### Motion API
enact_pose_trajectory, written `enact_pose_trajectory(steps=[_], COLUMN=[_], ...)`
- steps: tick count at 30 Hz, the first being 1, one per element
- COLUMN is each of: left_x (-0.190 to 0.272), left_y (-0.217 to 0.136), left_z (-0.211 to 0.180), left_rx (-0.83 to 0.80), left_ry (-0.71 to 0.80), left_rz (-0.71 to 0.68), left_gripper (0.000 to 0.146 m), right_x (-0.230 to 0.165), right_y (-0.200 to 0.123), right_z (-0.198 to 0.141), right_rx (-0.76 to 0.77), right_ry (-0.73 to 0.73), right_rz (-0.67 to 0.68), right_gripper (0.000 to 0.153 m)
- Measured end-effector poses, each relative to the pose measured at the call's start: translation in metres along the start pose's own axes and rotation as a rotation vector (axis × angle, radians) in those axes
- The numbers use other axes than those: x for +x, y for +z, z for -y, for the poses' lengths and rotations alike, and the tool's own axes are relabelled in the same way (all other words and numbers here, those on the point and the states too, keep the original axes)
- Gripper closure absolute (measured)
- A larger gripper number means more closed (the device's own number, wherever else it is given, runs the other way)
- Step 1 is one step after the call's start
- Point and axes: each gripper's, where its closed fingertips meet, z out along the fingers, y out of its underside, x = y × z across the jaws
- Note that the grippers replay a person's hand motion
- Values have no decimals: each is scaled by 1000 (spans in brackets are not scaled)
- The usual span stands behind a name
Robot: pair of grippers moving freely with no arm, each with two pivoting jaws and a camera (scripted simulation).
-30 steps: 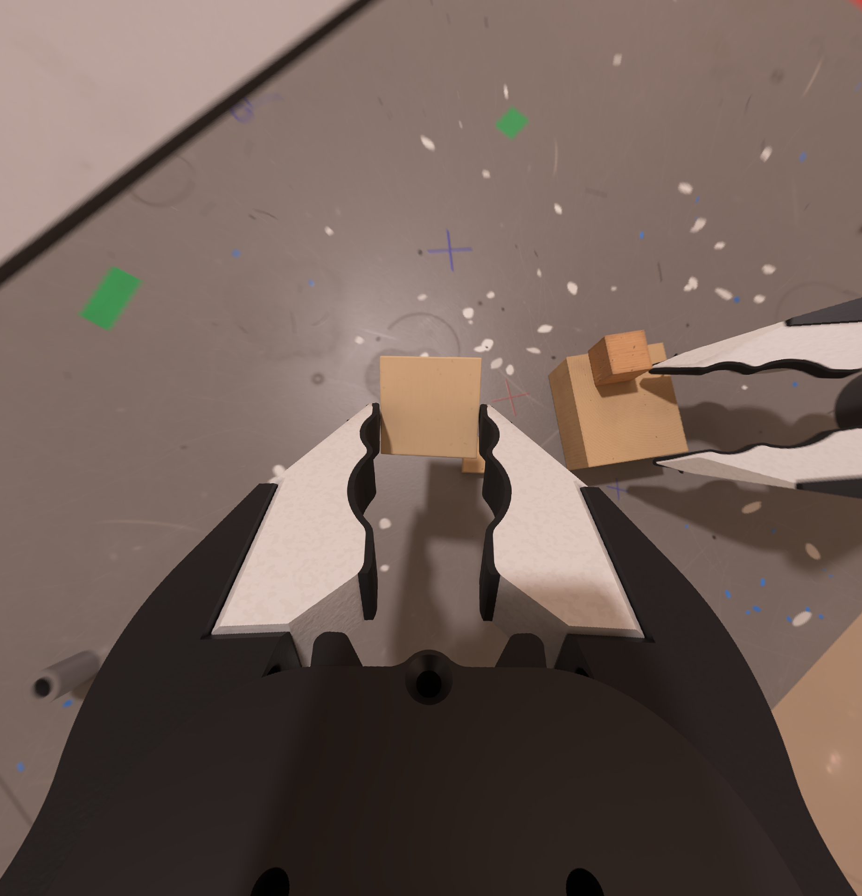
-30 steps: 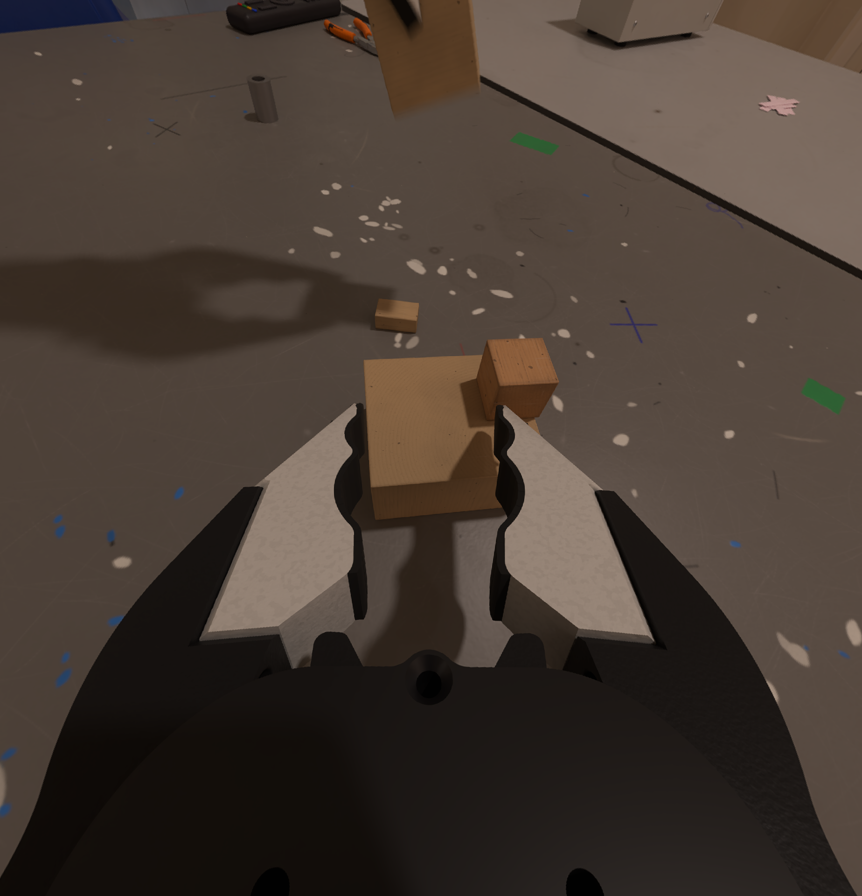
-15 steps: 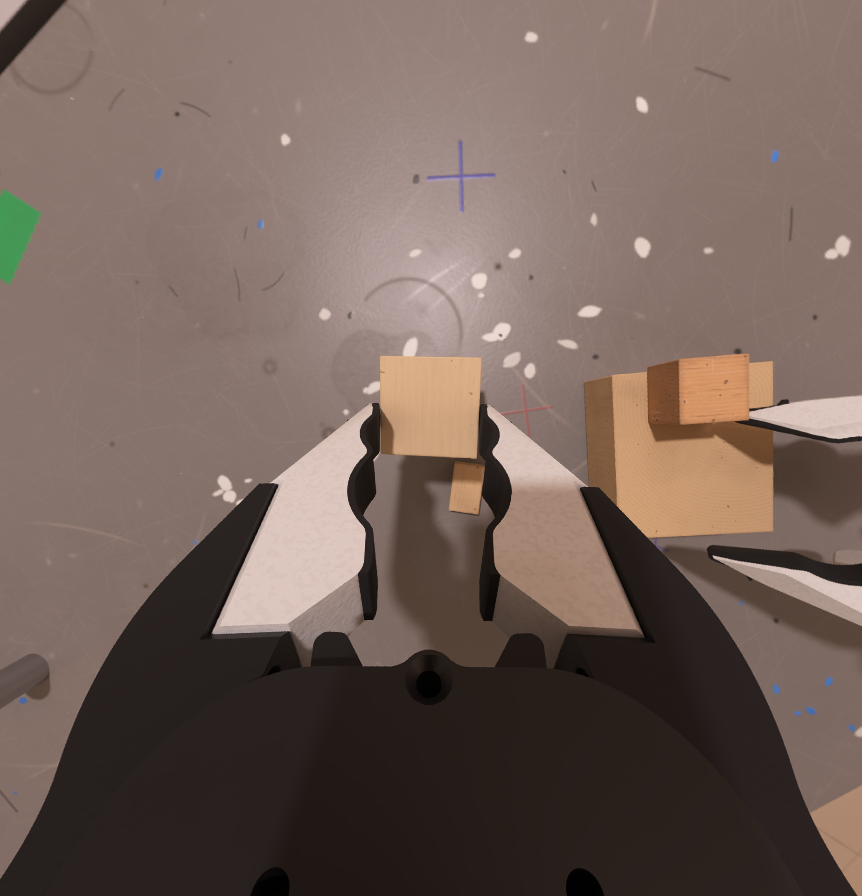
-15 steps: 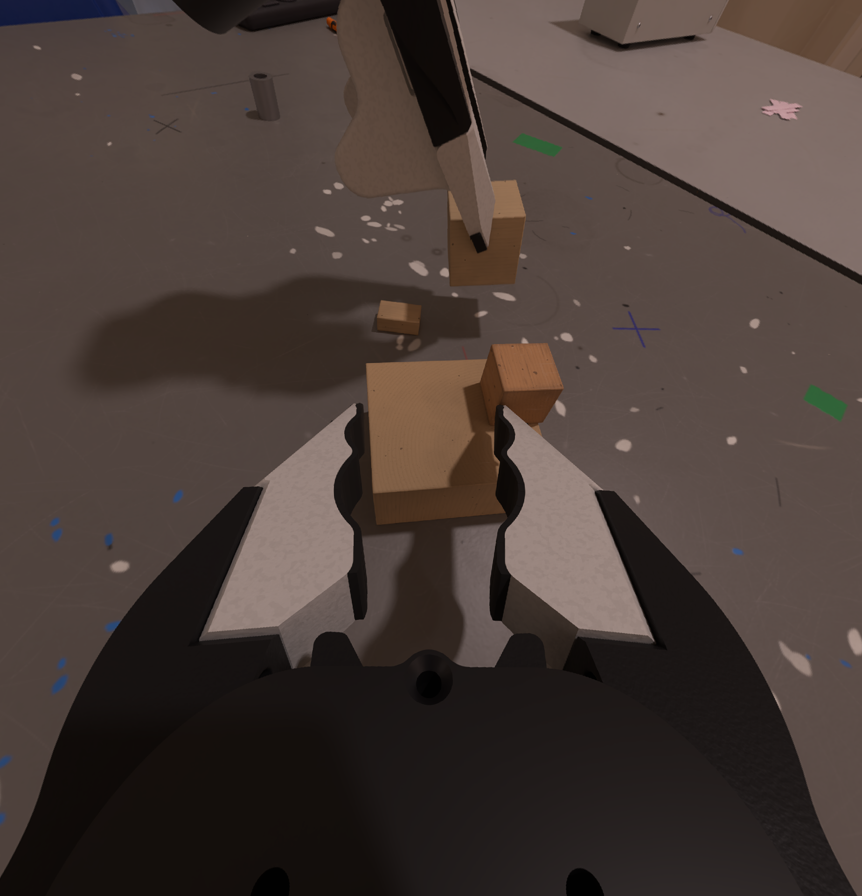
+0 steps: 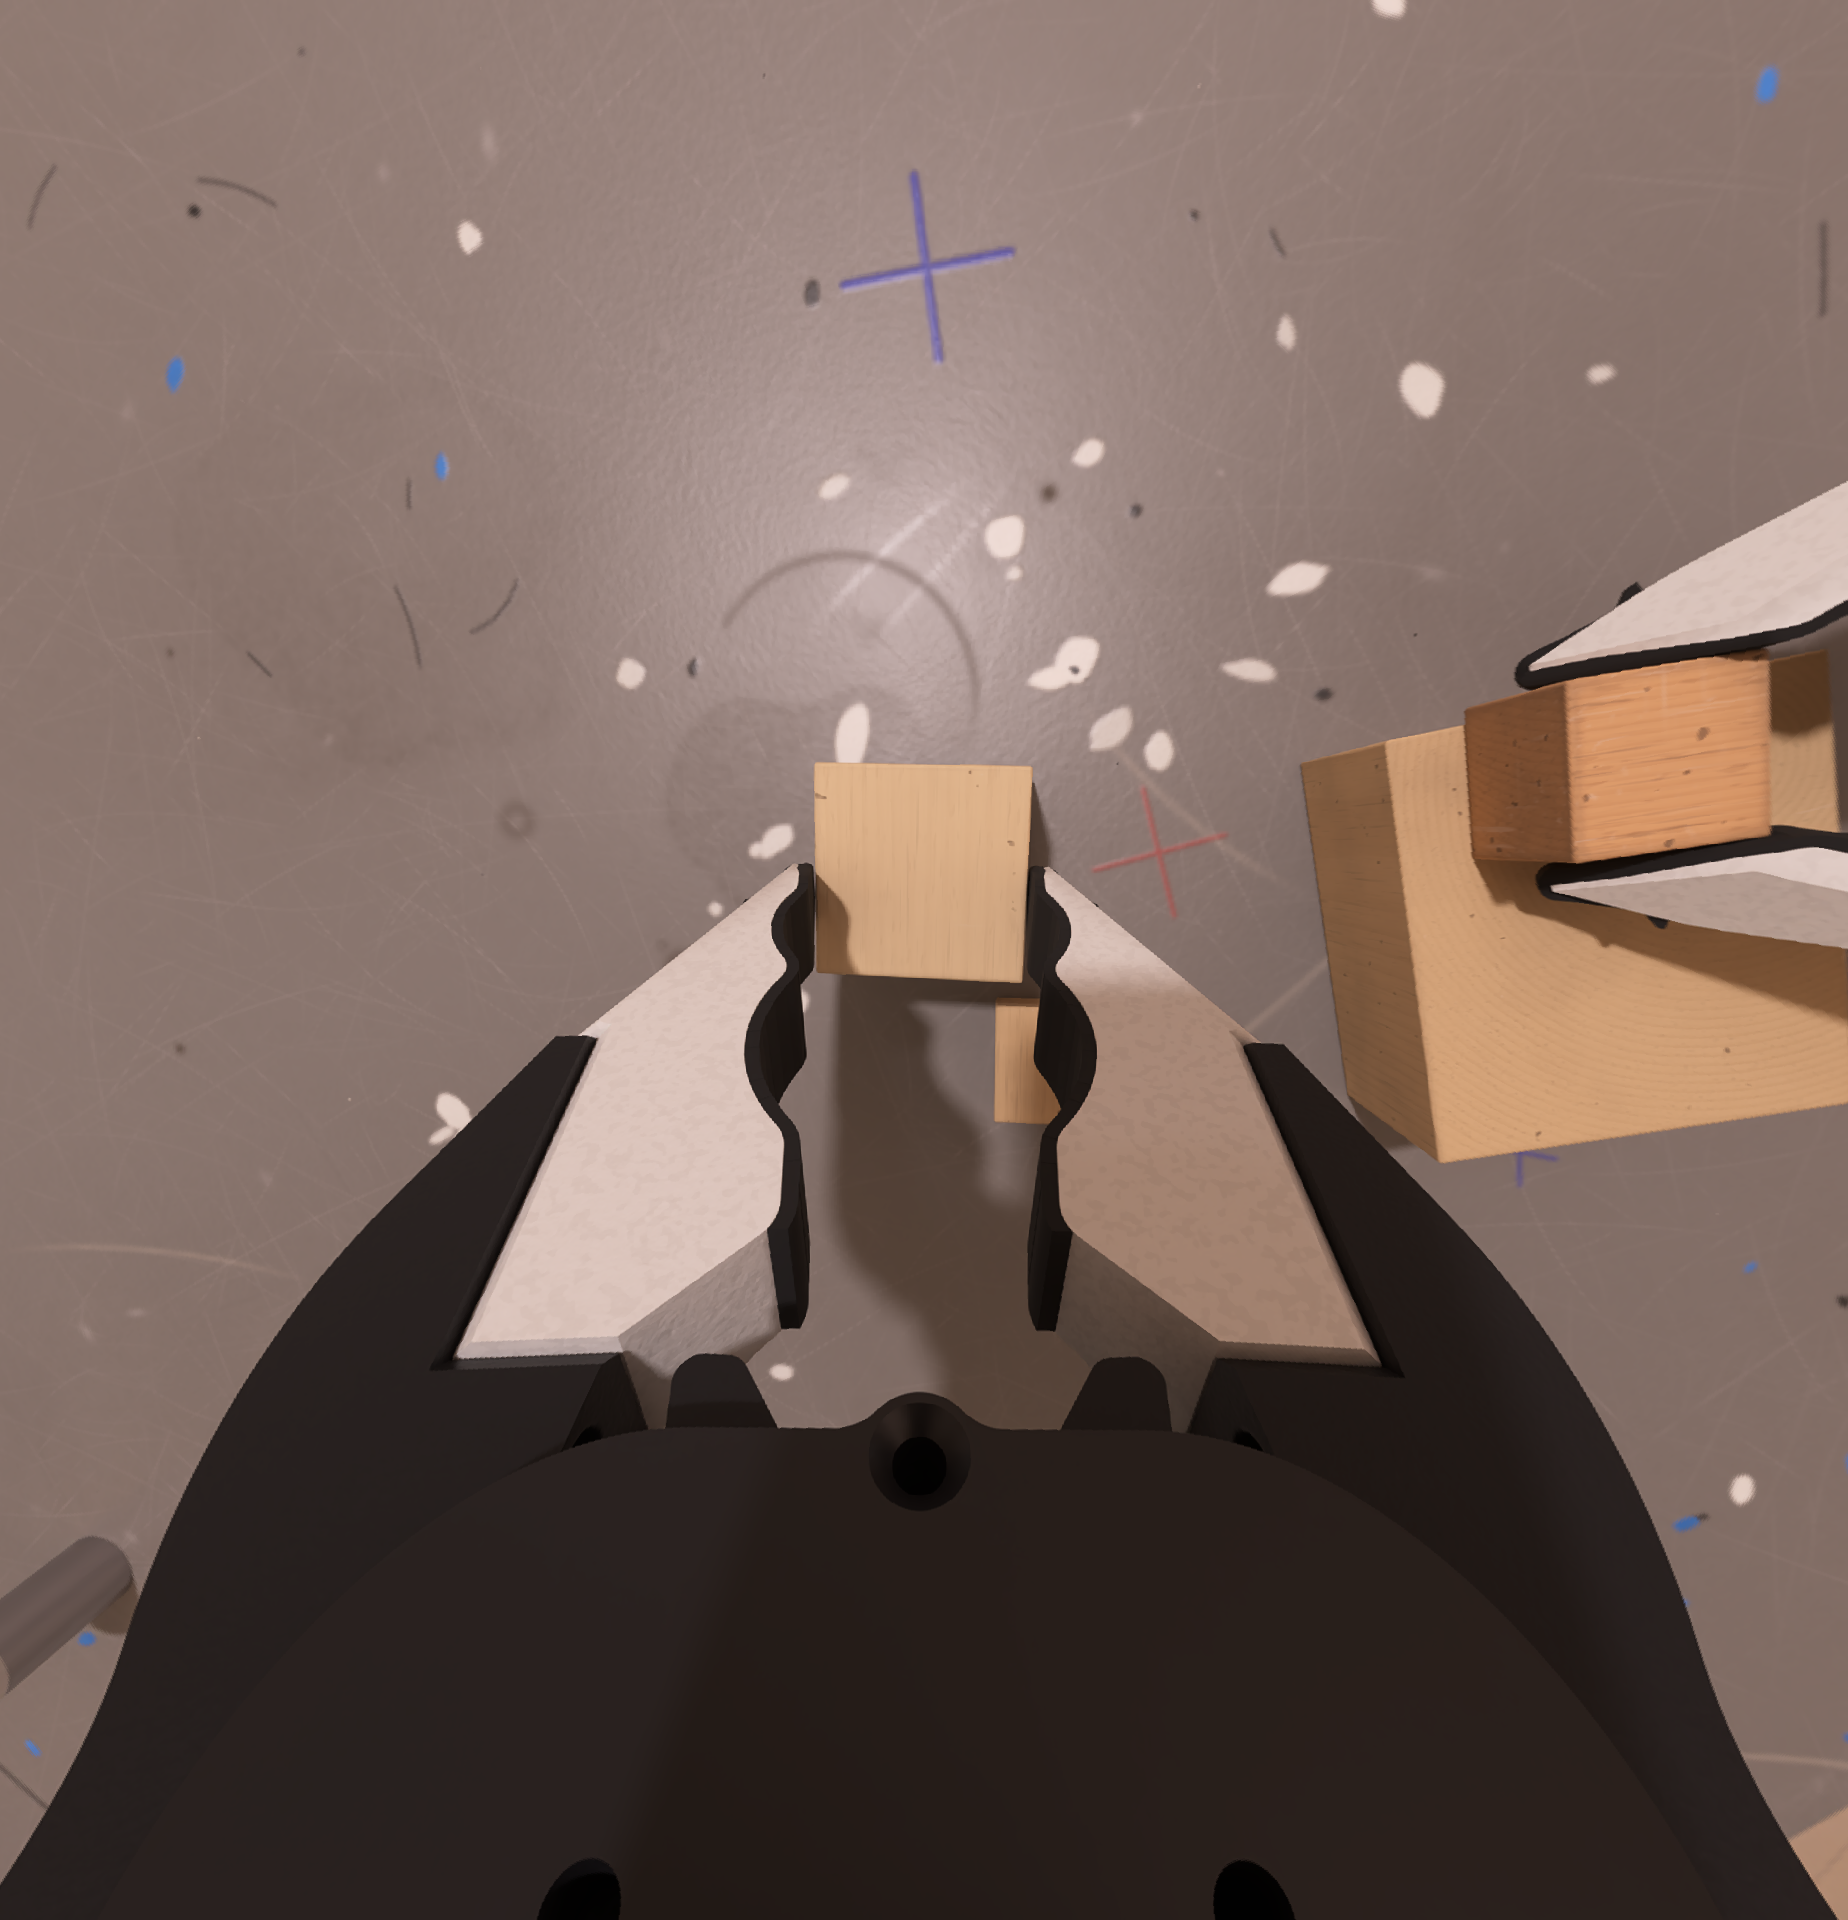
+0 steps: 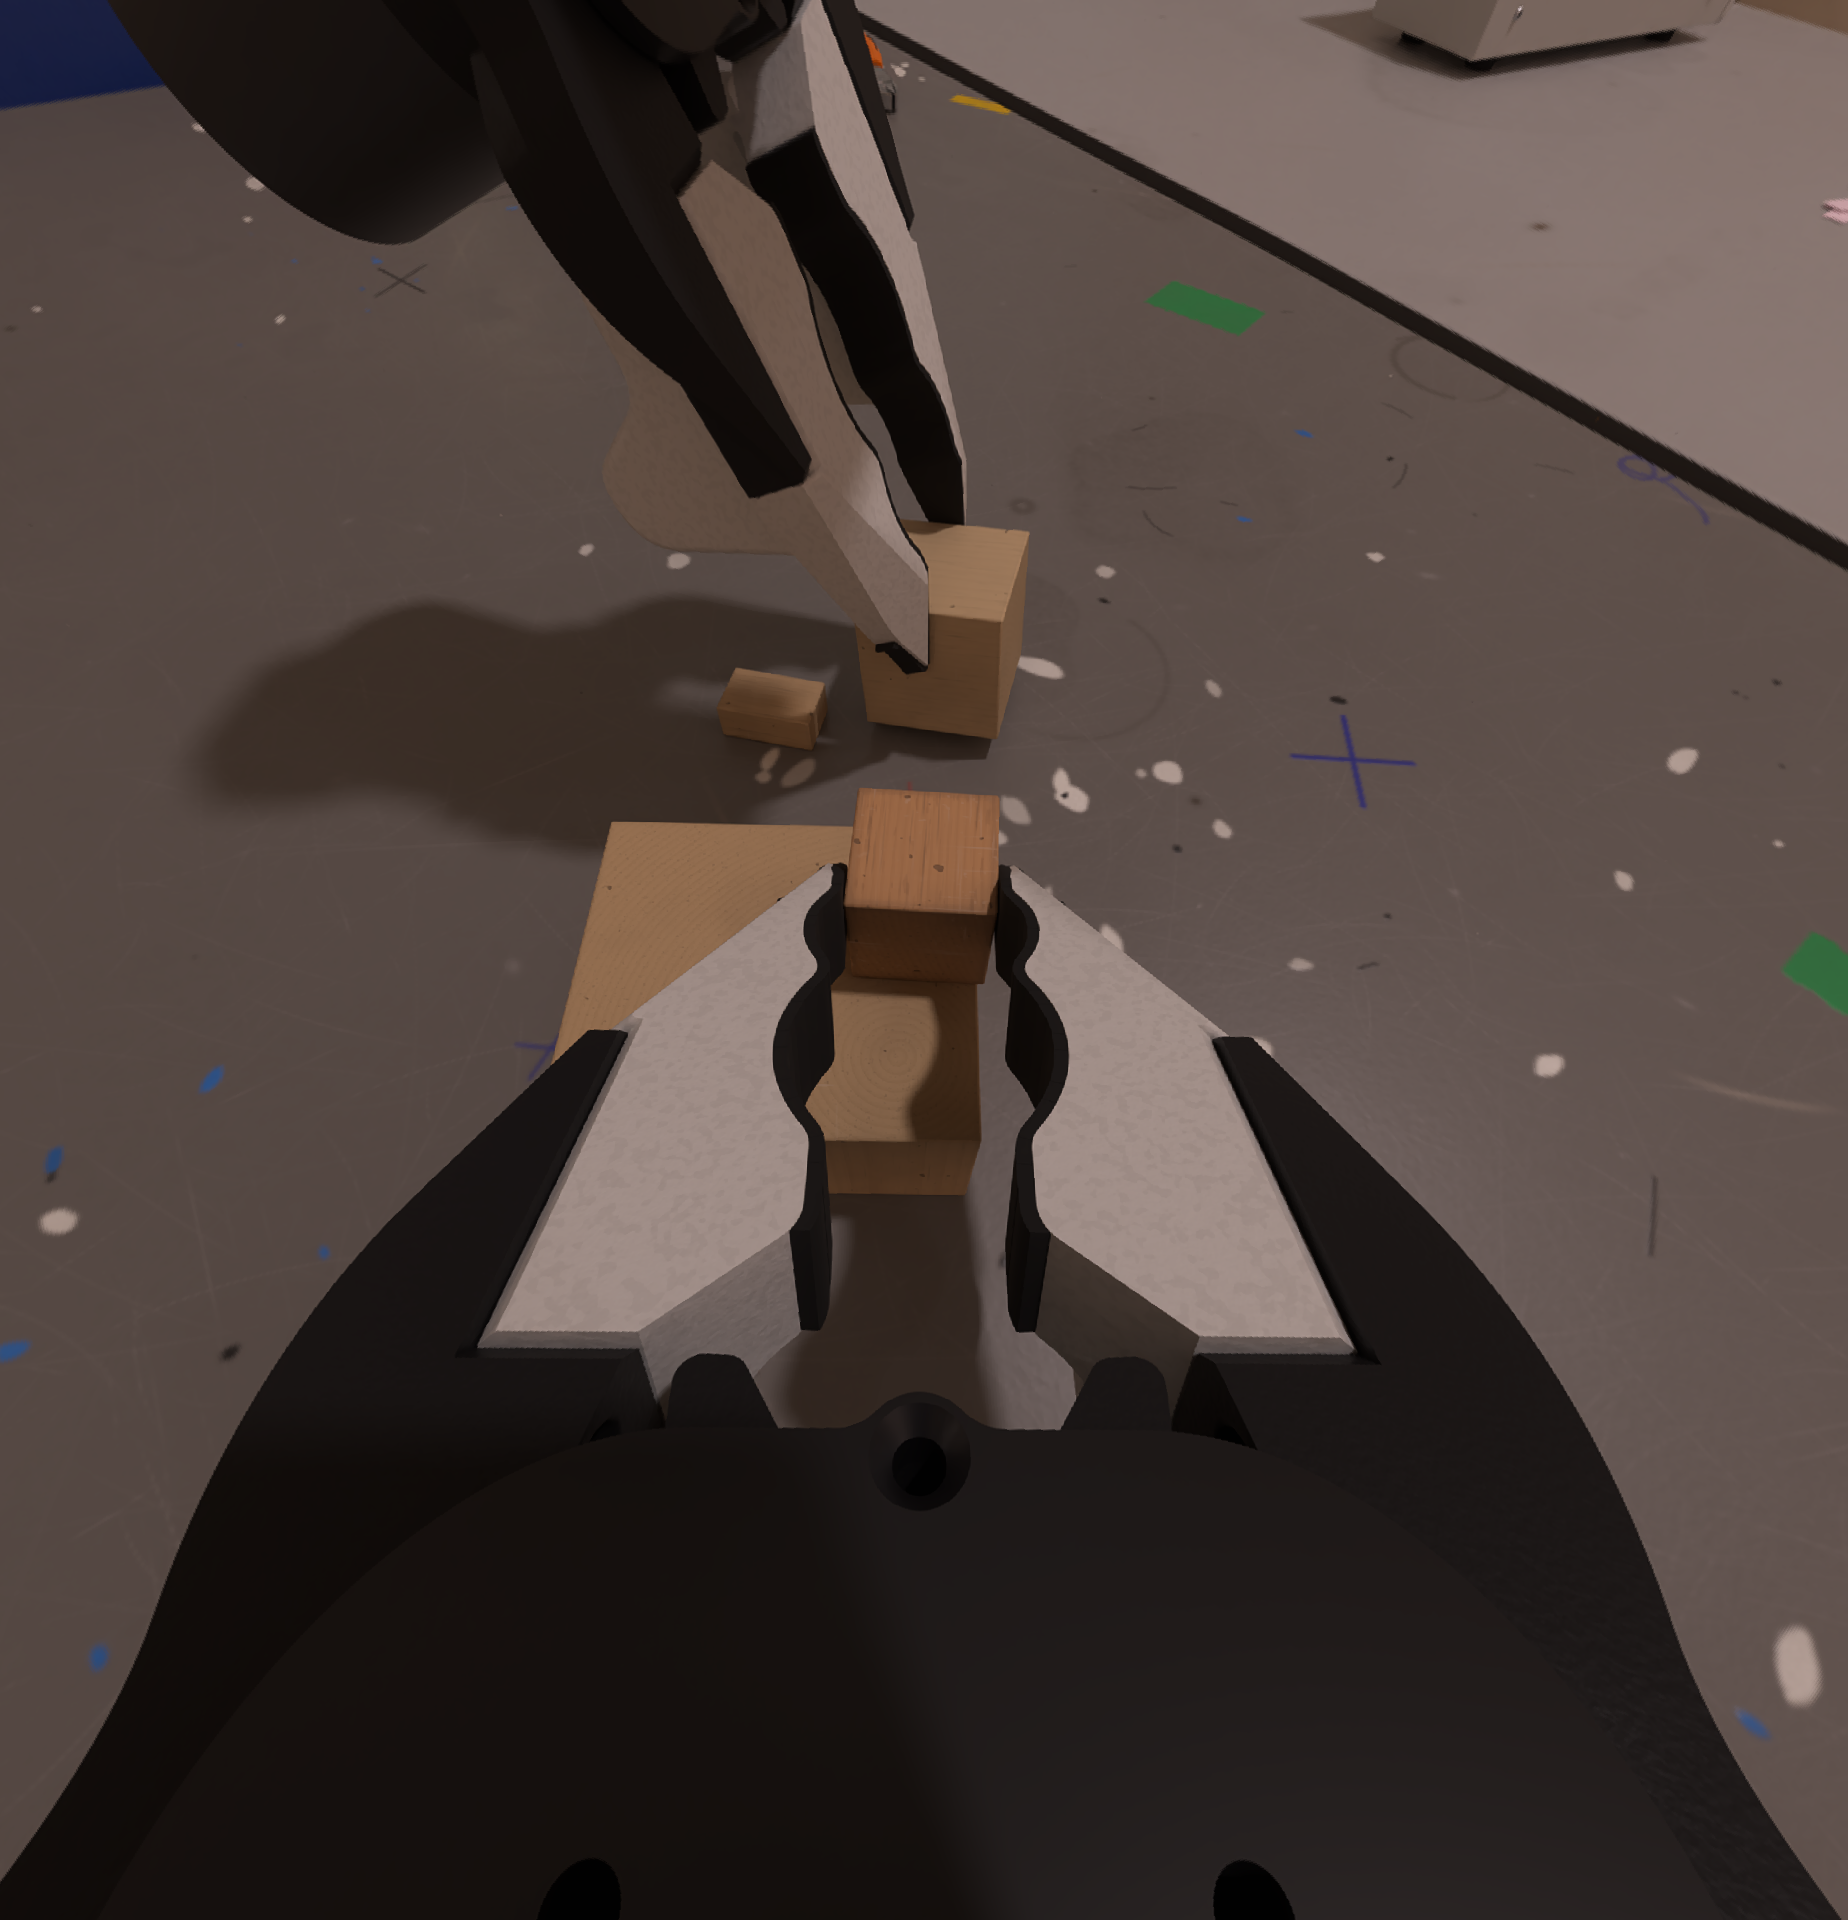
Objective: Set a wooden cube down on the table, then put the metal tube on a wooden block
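The left tool [image 5: 922, 883] grips a pale wooden cube [image 5: 921, 871] low over the worktop [image 5: 484, 623], the right tool [image 6: 920, 883] clamps a darker cube [image 6: 925, 868] atop the large block [image 6: 691, 894], and the metal tube [image 5: 37, 1621] lies apart.

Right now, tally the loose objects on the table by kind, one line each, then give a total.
Wooden blocks: 4: pale cube, big block, dark cube, small flat piece
Metal tubes: 1: grey tube
Total: 5
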Motion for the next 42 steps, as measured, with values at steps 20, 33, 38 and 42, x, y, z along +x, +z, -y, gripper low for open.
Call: enact_pose_trajectory(steps=[20, 33, 38, 42], left_x=[-80, -239, -245, -242], left_y=[-126, -60, -48, -54], left_z=[-49, -205, -207, -205], left_rx=[297, -94, -95, -54], left_ry=[-253, -776, -796, -766], left_rz=[61, 208, 216, 182], left_gripper=[71, 78, 109, 124], right_x=[0, 0, 0, 0], right_y=[0, 0, 0, 0], right_z=[0, 0, 0, 0], right_rx=[-2, -2, -2, -2], right_ry=[-13, -14, -11, -8], right_rz=[-24, -25, -23, -21], right_gripper=[125, 125, 125, 125])
